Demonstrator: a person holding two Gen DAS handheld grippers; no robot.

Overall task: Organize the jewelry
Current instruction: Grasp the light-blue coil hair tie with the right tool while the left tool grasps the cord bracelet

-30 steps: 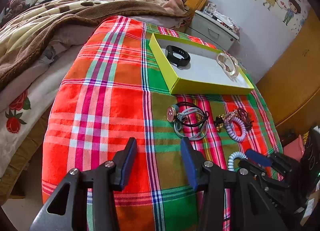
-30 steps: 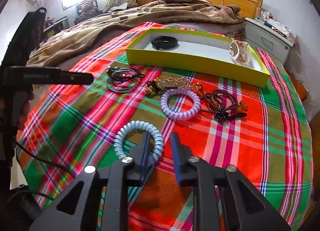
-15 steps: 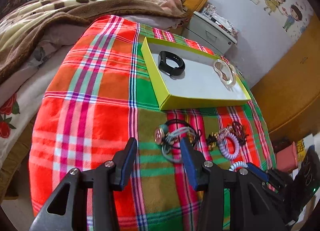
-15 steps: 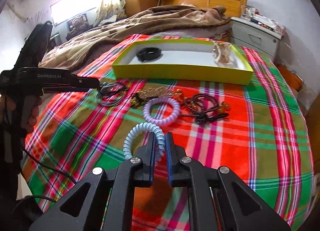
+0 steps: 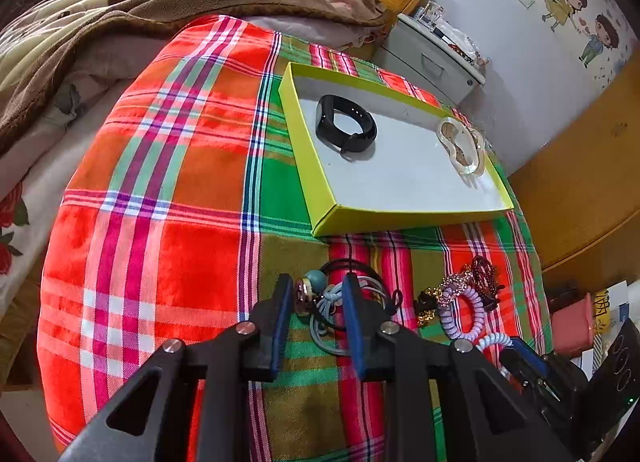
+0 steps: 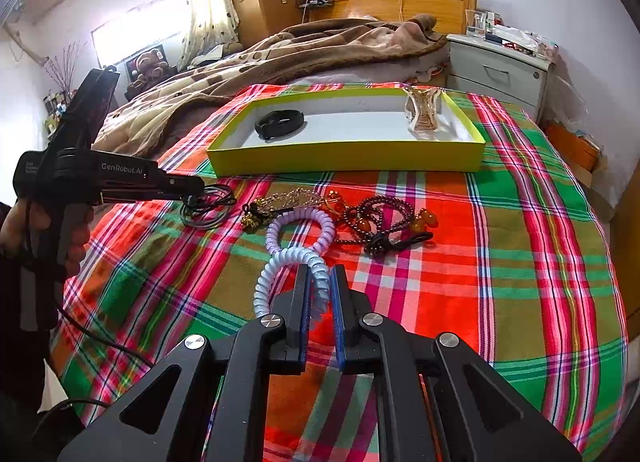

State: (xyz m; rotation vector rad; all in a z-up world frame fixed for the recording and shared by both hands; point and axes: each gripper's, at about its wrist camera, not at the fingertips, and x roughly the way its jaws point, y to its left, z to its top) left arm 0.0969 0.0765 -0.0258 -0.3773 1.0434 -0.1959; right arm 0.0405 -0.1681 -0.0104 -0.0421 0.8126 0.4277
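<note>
My left gripper points down at a bundle of black and grey hair ties with a teal bead. Its jaws are closing, and the pads touch the bundle on both sides. From the right wrist view, the left gripper has its tip on the same hair ties. My right gripper is shut on a pale blue spiral tie. A lilac spiral tie, a gold chain and dark beads lie beyond it. The yellow-green box holds a black band and a clear clip.
Everything lies on a red and green plaid cloth spread over a bed. A brown blanket is heaped behind the box. A grey nightstand stands at the back right. A person's hand holds the left gripper's handle.
My left gripper moved forward over the hair-tie bundle and its jaws narrowed from wide open onto it. My right gripper shut on the pale blue spiral tie and rose slightly.
</note>
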